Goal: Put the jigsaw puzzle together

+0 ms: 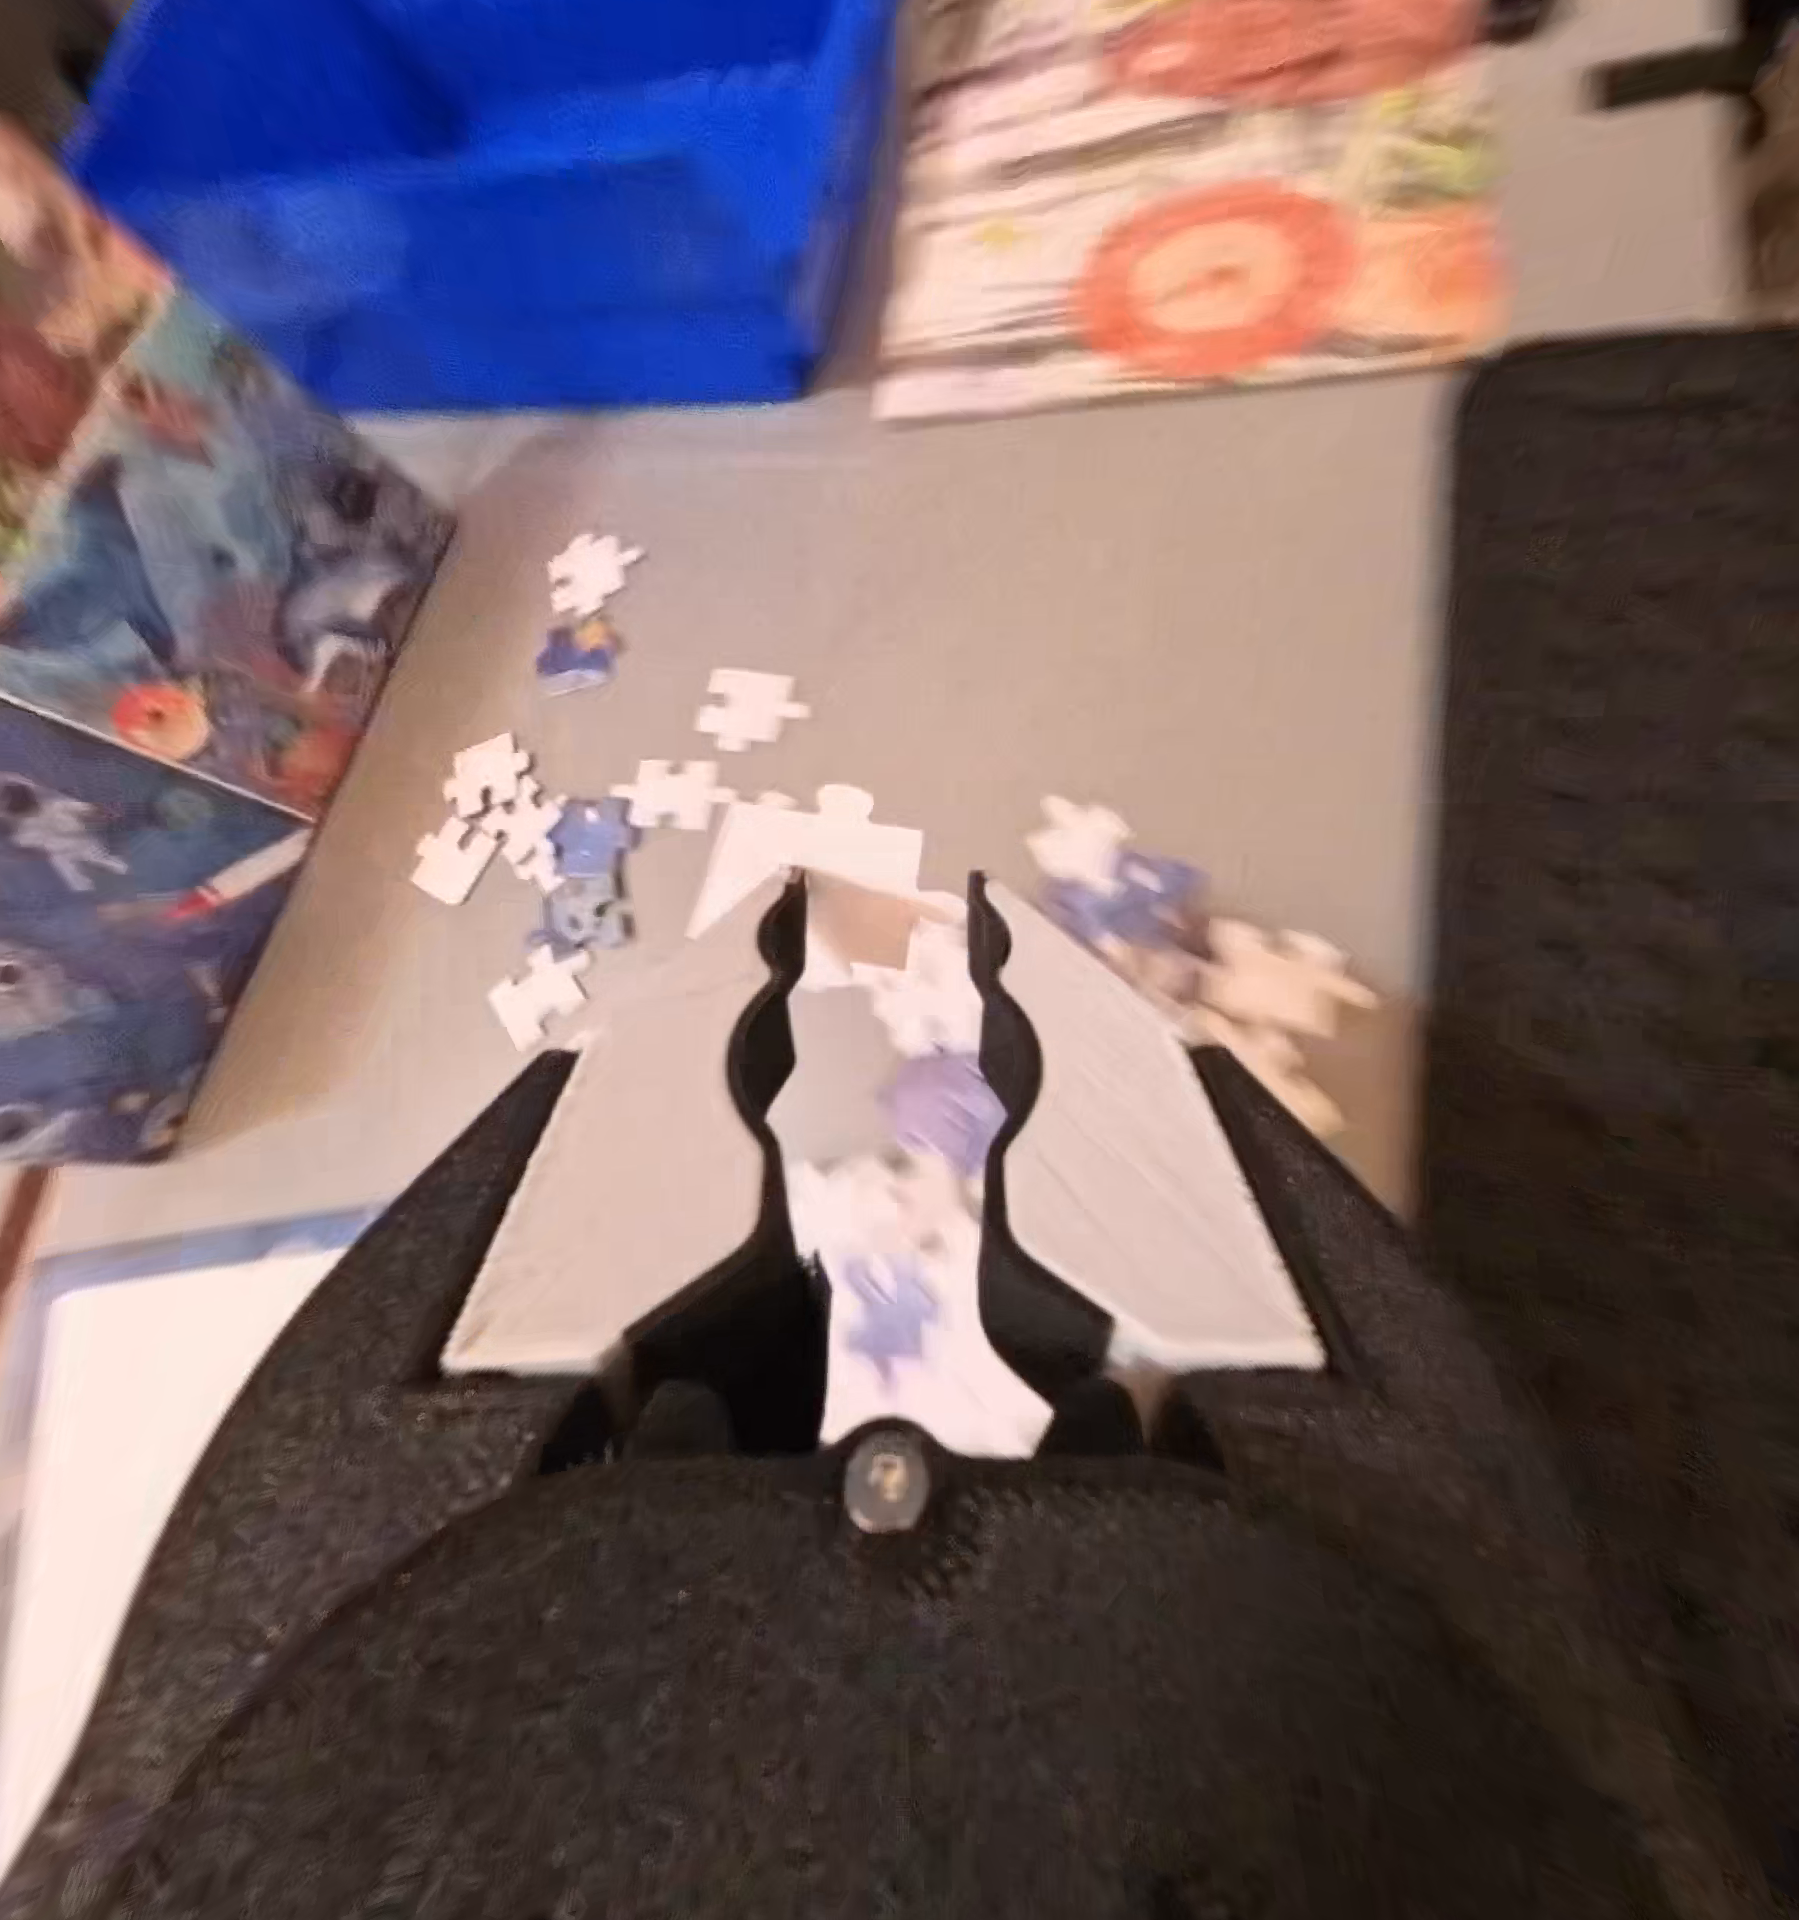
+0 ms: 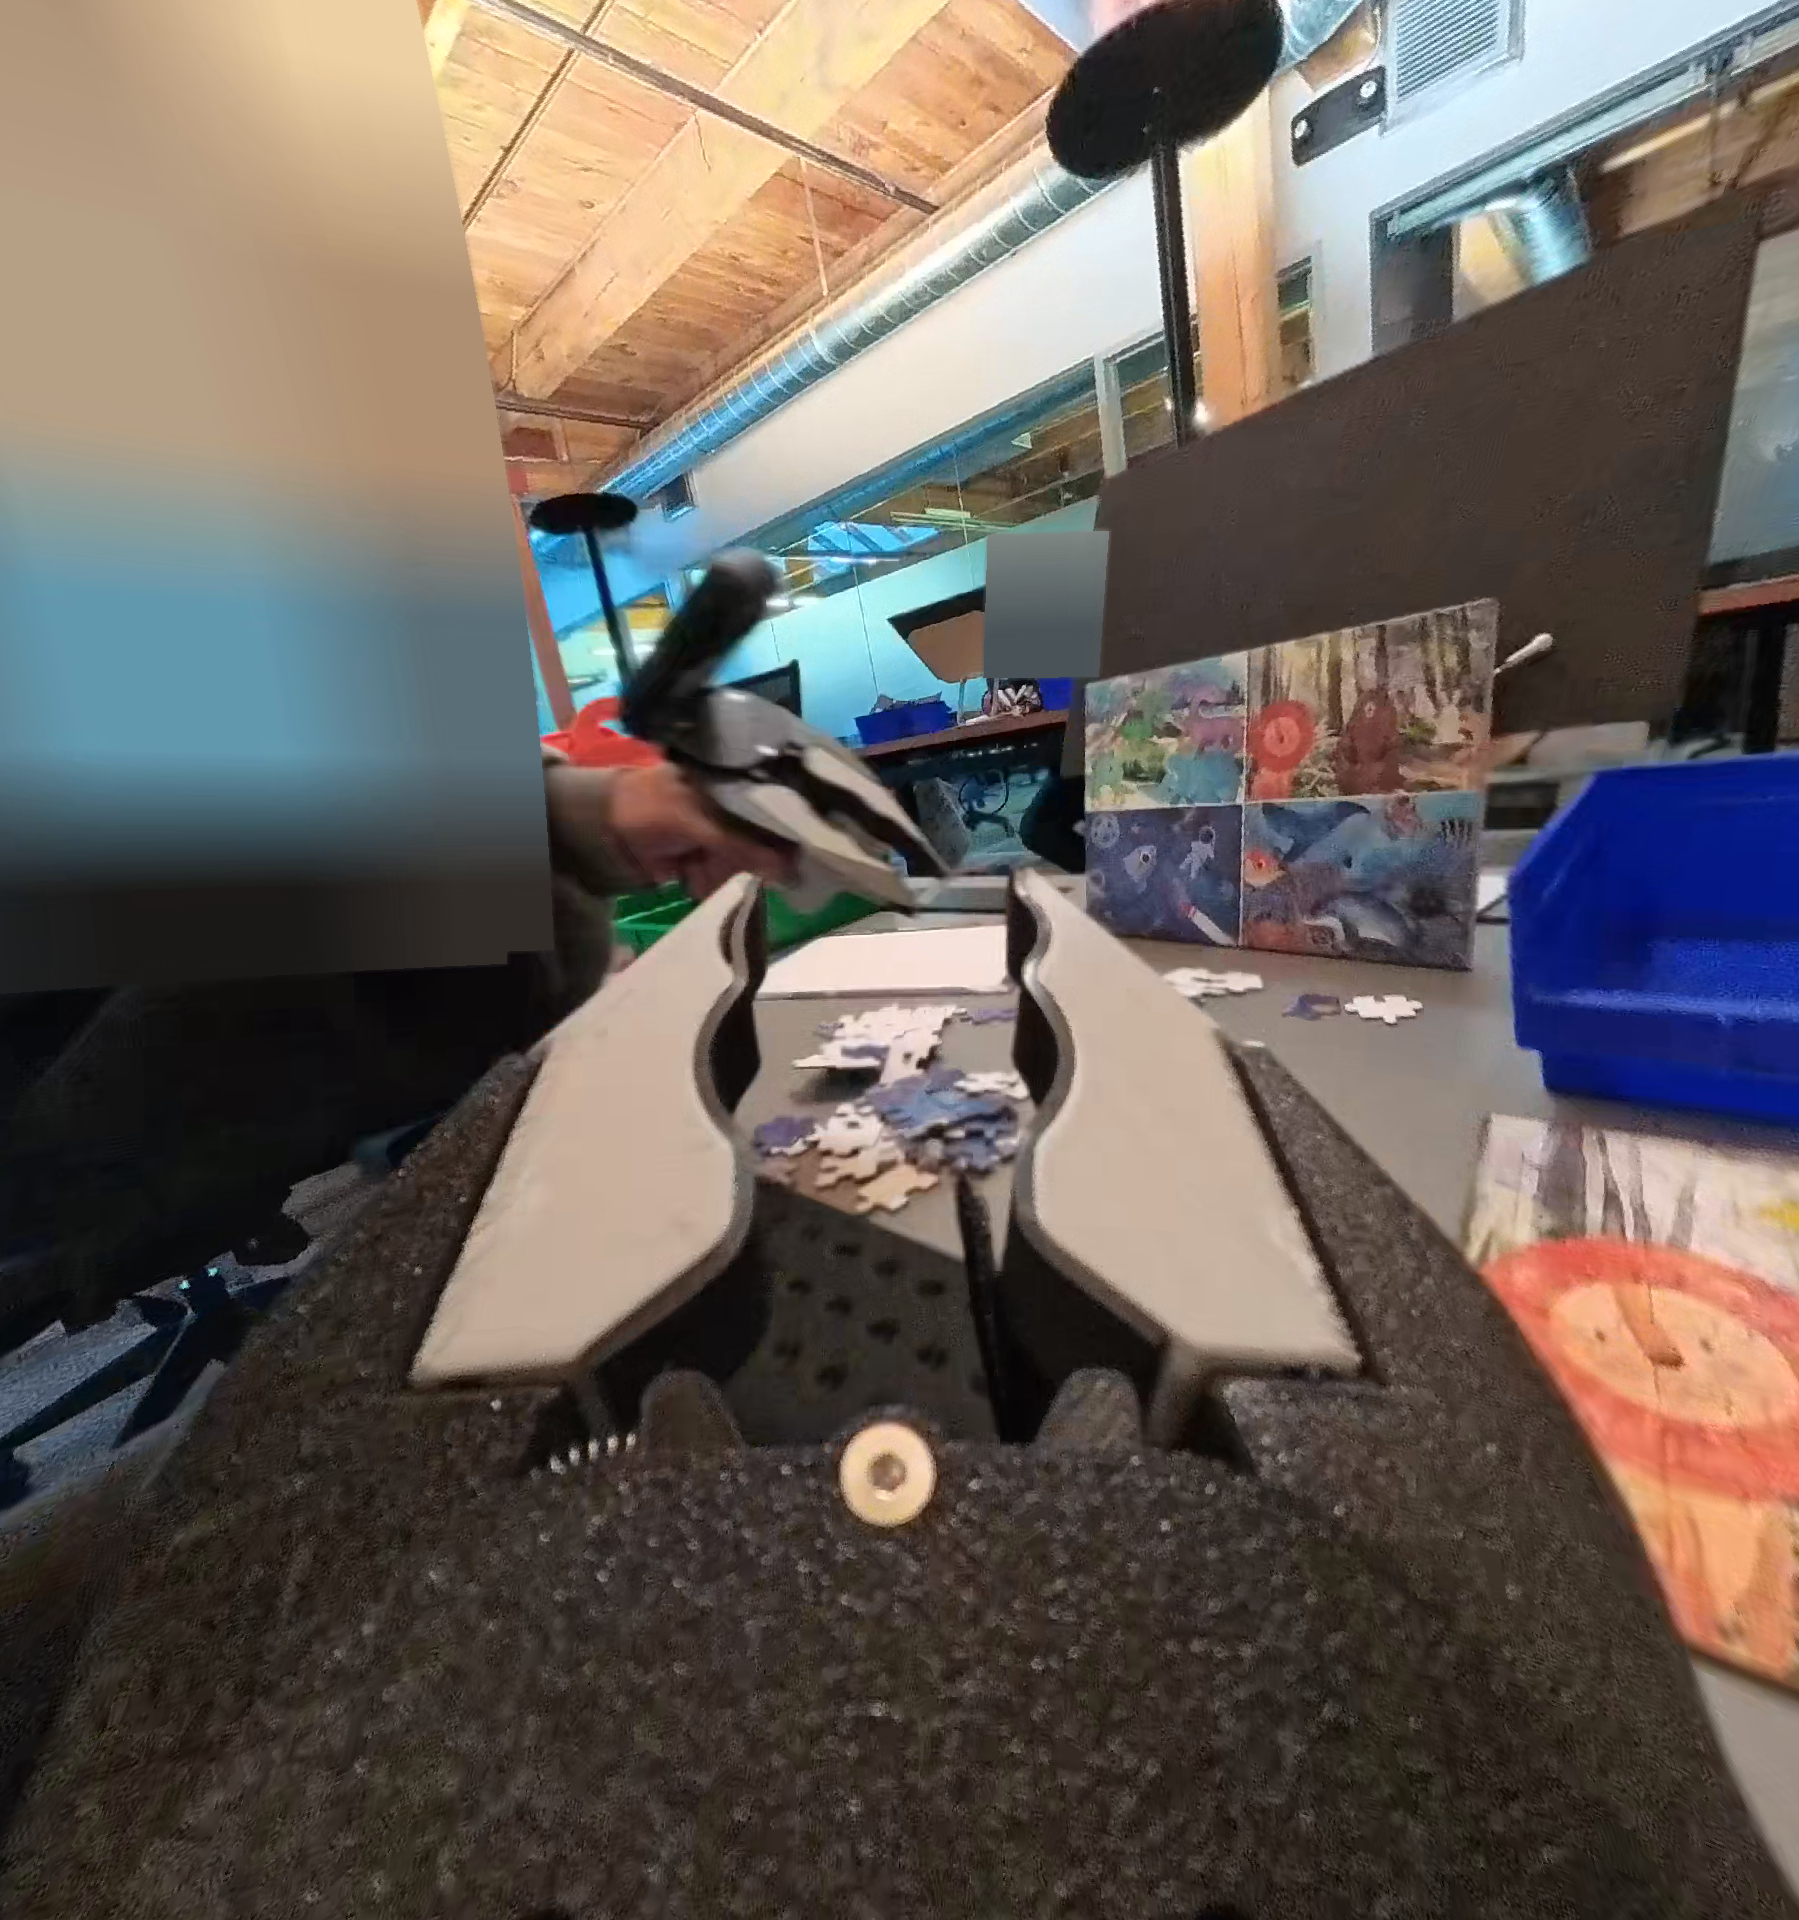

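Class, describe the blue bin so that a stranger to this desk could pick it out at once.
Start at the grey table. At its back stands a picture box showing four animal and space scenes. Just beside that box sits the blue bin, the only solid-blue, open-topped plastic container there.

Glossy plastic blue bin (image 2: 1695, 997); matt cardboard puzzle pieces (image 2: 905, 1127); rough wooden ceiling (image 2: 729, 156).

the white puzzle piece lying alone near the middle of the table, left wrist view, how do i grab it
The white puzzle piece lies flat, blank side up, clear of the other pieces. The left gripper probably does best coming straight down from above, fingers closing across its two straighter opposite edges rather than the knobs.
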A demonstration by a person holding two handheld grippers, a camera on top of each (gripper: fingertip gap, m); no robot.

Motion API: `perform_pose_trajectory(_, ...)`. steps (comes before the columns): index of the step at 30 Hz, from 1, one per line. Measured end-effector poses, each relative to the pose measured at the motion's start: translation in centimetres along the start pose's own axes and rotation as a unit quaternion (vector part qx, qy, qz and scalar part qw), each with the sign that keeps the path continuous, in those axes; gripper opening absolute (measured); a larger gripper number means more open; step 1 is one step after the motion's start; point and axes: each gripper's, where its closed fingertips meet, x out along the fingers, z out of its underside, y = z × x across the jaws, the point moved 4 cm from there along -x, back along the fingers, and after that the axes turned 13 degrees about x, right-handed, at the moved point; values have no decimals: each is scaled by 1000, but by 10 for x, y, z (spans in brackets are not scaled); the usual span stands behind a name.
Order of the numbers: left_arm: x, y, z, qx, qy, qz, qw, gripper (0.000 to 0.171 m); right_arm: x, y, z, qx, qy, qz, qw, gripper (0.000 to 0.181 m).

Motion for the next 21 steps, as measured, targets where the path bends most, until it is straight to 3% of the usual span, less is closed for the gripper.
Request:
perform_pose_trajectory(2,56,-51,8,-64,-16,57,996,31,24,-3,-16,-3,-12,-7,1000,45)
perform_pose_trajectory(5,117,-101,21,-80,-55,43,994,31,53,-7,-31,-14,-39,-23,999,46)
perform_pose_trajectory(7,140,-110,25,-111,-60,39,991,35,68,-7,-36,-14,-65,-31,997,46)
perform_pose_trajectory(9,145,-109,27,-124,-67,40,989,60,77,-5,-39,-11,-98,-40,994,46)
perform_pose_trajectory(11,125,-109,29,-124,-59,16,990,67,81,1,-42,-22,-120,-34,992,46)
perform_pose_trajectory(14,57,-95,41,-168,-28,0,985,61,83,20,-35,-31,-176,-6,984,46)
perform_pose_trajectory(18,-26,-31,108,-99,-118,-3,988,56,104,40,-7,6,-279,16,960,53)
perform_pose_trajectory(21,-58,17,145,-28,-137,4,990,55,142,27,25,8,-401,-28,915,59)
